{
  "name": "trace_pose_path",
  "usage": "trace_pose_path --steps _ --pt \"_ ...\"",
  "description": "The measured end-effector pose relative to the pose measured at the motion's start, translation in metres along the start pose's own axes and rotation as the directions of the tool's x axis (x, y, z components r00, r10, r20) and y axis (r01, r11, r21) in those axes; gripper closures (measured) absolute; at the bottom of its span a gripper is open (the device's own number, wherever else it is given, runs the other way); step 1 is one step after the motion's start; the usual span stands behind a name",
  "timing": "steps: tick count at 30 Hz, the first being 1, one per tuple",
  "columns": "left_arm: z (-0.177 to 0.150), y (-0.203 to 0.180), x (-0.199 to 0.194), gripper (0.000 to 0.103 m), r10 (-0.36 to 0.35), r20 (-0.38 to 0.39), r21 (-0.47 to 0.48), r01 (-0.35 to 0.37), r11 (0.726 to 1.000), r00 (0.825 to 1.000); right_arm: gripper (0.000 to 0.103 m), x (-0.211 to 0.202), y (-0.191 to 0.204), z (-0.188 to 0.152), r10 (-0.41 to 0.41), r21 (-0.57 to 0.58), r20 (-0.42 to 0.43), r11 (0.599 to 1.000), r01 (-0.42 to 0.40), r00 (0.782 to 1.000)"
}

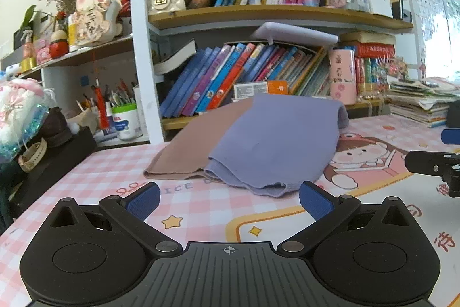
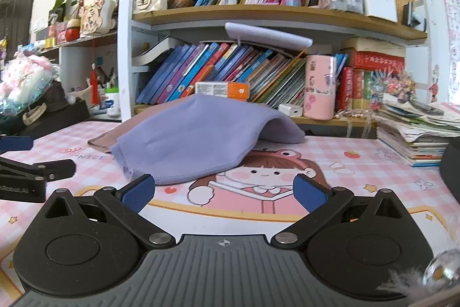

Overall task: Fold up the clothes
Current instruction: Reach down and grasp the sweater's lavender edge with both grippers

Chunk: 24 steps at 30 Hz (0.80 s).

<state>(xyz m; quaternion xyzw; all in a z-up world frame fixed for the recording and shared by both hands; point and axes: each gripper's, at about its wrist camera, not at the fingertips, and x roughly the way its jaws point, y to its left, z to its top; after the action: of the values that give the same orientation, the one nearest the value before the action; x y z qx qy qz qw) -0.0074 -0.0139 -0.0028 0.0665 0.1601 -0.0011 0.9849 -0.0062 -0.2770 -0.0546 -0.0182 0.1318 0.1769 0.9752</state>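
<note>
A lavender cloth (image 1: 273, 143) lies folded on the pink checked desk mat (image 1: 115, 171), draped partly over a brown cloth (image 1: 195, 146). My left gripper (image 1: 229, 199) is open just short of the lavender cloth's frayed near edge, touching nothing. In the right wrist view the same lavender cloth (image 2: 189, 140) covers most of the brown cloth (image 2: 115, 134). My right gripper (image 2: 223, 193) stands open over the cartoon girl print, its left pad close to the cloth's near edge. Each gripper shows in the other's view: the right gripper (image 1: 437, 163) and the left gripper (image 2: 34, 171).
A bookshelf (image 1: 258, 16) packed with books rises behind the cloths. A pink cup (image 2: 319, 85) and white charger (image 2: 290, 110) stand at its foot. A stack of magazines (image 2: 417, 131) sits at the right. Pen holders (image 1: 120, 111) and a black box (image 1: 54, 157) crowd the left.
</note>
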Motion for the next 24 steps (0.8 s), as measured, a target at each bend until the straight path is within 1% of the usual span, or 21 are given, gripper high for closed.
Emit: trace_pose_path --steps 2,4,6,8,11,13,15,18,19,20,21,22,23,24 --pt "0.000 -0.001 0.001 0.000 -0.010 -0.007 0.006 0.010 1.000 1.000 0.000 0.004 -0.001 0.001 0.017 0.001 -0.021 1.000 -0.017 1.000" --pt "-0.001 -0.002 0.002 0.000 -0.032 -0.021 0.009 0.032 0.999 0.999 0.000 0.007 -0.005 0.001 0.047 0.030 -0.041 0.999 -0.045 0.998" --pt "-0.001 -0.004 0.006 0.000 -0.072 -0.047 0.014 0.073 0.997 0.996 0.000 0.015 -0.015 0.004 0.095 0.119 -0.063 0.989 -0.087 0.993" --pt "0.001 -0.008 0.010 0.000 -0.099 -0.059 0.033 0.101 0.994 0.993 0.000 0.024 -0.025 0.007 0.144 0.207 -0.080 0.970 -0.125 0.986" --pt "0.007 -0.017 0.017 0.000 -0.118 -0.056 0.073 0.122 0.990 0.991 0.000 0.043 -0.045 0.020 0.178 0.327 -0.088 0.934 -0.140 0.980" --pt "0.012 -0.026 0.024 0.000 -0.131 -0.058 0.099 0.137 0.986 0.990 0.000 0.059 -0.058 0.027 0.206 0.404 -0.089 0.902 -0.154 0.975" --pt "0.016 -0.037 0.038 0.000 -0.132 -0.082 0.138 0.143 0.980 0.988 0.000 0.078 -0.073 0.031 0.229 0.482 -0.092 0.862 -0.158 0.969" --pt "0.022 -0.057 0.062 0.005 -0.137 -0.125 0.194 0.159 0.968 0.983 0.003 0.103 -0.094 0.032 0.225 0.570 -0.084 0.810 -0.139 0.971" --pt "0.024 -0.065 0.069 0.005 -0.142 -0.130 0.209 0.167 0.963 0.981 0.006 0.111 -0.100 0.032 0.222 0.592 -0.082 0.795 -0.132 0.972" --pt "0.028 -0.074 0.077 0.005 -0.149 -0.133 0.225 0.176 0.958 0.980 0.013 0.116 -0.106 0.033 0.223 0.605 -0.076 0.785 -0.133 0.972" --pt "0.032 -0.083 0.085 0.006 -0.154 -0.135 0.241 0.183 0.953 0.979 0.016 0.122 -0.111 0.034 0.224 0.618 -0.070 0.775 -0.134 0.972" --pt "0.036 -0.092 0.094 0.007 -0.159 -0.137 0.256 0.190 0.948 0.978 0.022 0.128 -0.116 0.034 0.224 0.631 -0.064 0.764 -0.135 0.972" --pt "0.040 -0.101 0.102 0.008 -0.164 -0.138 0.272 0.196 0.942 0.977 0.026 0.134 -0.122 0.035 0.225 0.643 -0.058 0.753 -0.136 0.973" --pt "0.044 -0.110 0.110 0.008 -0.168 -0.140 0.287 0.203 0.936 0.976 0.028 0.139 -0.127 0.036 0.225 0.656 -0.051 0.742 -0.137 0.973"
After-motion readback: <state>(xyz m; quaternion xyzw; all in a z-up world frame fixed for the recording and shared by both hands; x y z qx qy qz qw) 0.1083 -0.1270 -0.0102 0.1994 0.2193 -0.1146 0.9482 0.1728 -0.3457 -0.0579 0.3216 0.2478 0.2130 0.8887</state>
